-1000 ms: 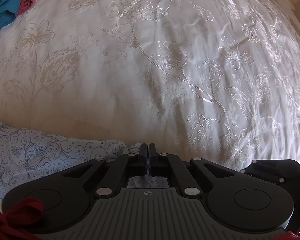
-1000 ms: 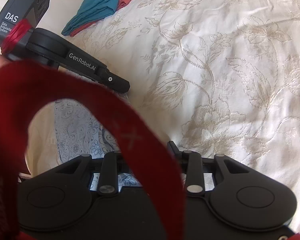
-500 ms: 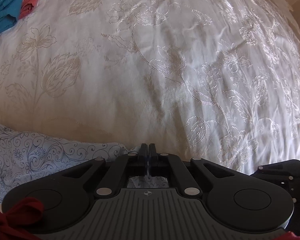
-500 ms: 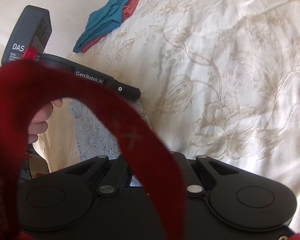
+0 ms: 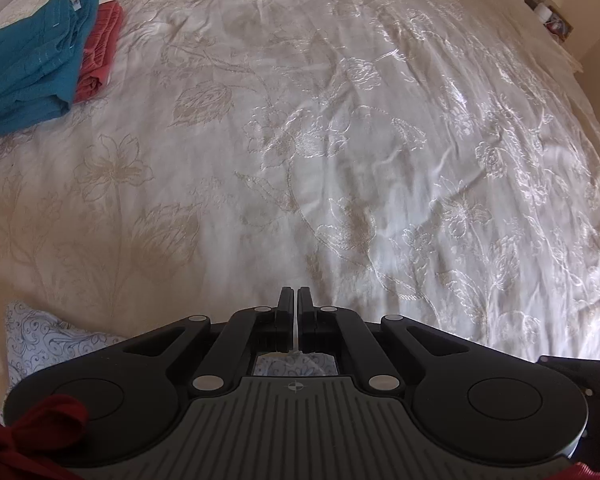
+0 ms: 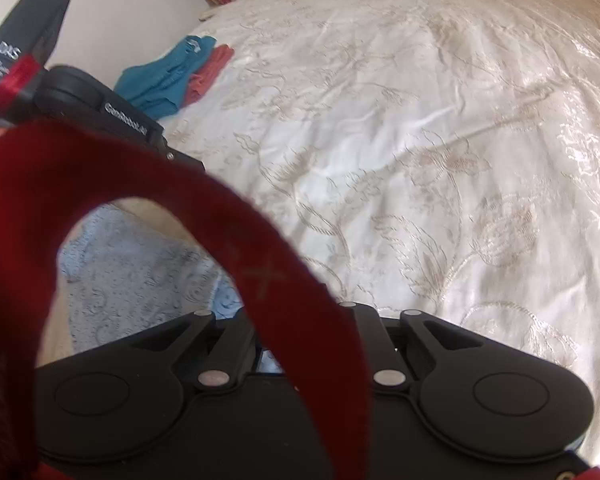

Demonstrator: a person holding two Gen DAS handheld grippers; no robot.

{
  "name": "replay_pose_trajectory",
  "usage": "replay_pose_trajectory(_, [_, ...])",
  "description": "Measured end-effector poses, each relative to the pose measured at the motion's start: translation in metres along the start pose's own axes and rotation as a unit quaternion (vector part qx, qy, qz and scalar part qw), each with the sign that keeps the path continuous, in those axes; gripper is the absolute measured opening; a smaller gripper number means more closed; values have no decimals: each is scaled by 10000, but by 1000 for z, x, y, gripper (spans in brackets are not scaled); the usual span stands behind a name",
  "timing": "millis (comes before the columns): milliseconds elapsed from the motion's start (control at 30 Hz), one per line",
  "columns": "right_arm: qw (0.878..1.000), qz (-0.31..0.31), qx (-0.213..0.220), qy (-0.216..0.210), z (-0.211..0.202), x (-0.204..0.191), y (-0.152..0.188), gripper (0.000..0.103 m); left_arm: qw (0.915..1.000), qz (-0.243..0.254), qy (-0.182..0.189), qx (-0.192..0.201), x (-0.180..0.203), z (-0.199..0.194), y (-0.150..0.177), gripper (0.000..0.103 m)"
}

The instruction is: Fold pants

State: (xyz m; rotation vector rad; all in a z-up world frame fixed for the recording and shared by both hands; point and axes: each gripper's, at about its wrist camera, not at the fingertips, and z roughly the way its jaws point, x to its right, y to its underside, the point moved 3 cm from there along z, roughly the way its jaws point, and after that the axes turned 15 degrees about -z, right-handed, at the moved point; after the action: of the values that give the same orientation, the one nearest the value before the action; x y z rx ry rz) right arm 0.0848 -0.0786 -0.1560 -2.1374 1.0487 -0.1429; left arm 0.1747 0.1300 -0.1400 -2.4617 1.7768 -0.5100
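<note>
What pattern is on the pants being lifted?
Pale blue with dark swirling scroll print; the pants show best in the right wrist view.

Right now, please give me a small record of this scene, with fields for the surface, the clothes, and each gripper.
surface: bedspread, cream with embroidered flowers
garment in work: light blue patterned pants, hanging under both grippers
other clothes: folded teal garment on top of a red garment, far left of the bed
left gripper: jaws shut, patterned cloth visible just behind them
right gripper: fingertips hidden by a red strap; jaws opening; grip cannot be told
</note>
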Motion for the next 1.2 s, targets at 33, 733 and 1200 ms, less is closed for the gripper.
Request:
replay_pose_trajectory(33, [9997,-157,51,-200,-3,-9,-5,19,10000,-40,-59,-40,-6,0,4,3])
replay_pose_trajectory(733, [9968,-248,-583,482,-3,-14,23,19,9941,882,-394,-485,1,41,55,3])
replay_pose_trajectory(1200, [9856,172,-981,1369,0,-9,45,20,9986,223,-354,-329,-48,5,64,3])
